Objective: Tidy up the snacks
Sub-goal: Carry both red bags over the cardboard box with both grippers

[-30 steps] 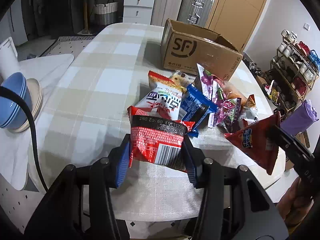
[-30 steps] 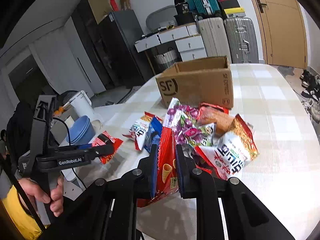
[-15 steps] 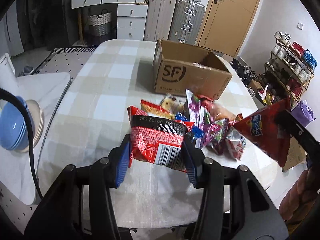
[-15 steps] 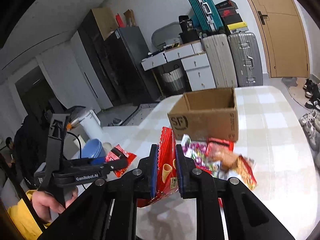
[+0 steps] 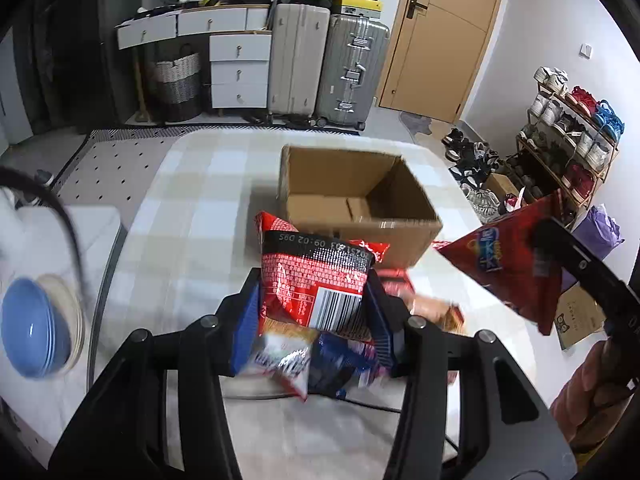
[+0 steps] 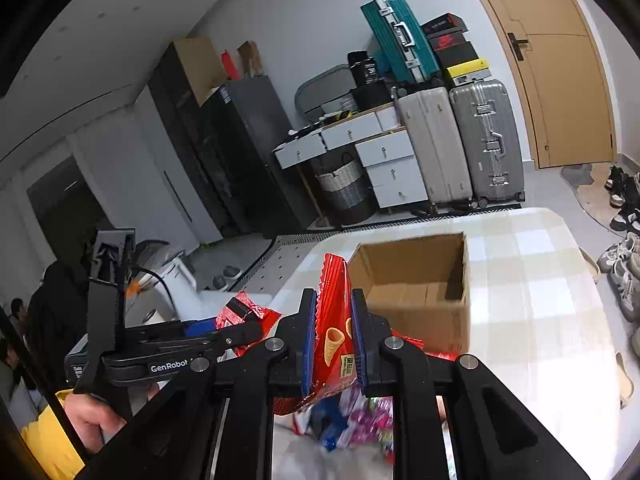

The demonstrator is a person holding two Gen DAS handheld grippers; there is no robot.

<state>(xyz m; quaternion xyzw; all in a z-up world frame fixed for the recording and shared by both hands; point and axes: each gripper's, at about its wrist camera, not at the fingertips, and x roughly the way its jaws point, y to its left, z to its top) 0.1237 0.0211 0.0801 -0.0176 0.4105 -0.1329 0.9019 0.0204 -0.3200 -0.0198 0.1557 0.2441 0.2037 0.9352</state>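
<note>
A red and black snack packet sat pinched across its width between the pads of the left tongs, barcode end toward the camera, lifted clear of the worktop and hanging in front of the open cardboard box. That hold, by the lower edge with the packet's body free, looked chosen so it could be let go straight into the box. The right tongs were almost fully closed on the thin edge of a red cone-snack bag, which stood edge-on and upright between the pads, likewise raised above the worktop and just short of the box. In the left view that bag hung at the right, beside the box's near corner. The rest of the snack pile lay on the worktop below both tongs. The box appeared empty, so sorting was probably at its start.

The left tongs pointed steeply downward over the pile; the right pointed more nearly level toward the box. A hand with a yellow sleeve gripped the left handle.
</note>
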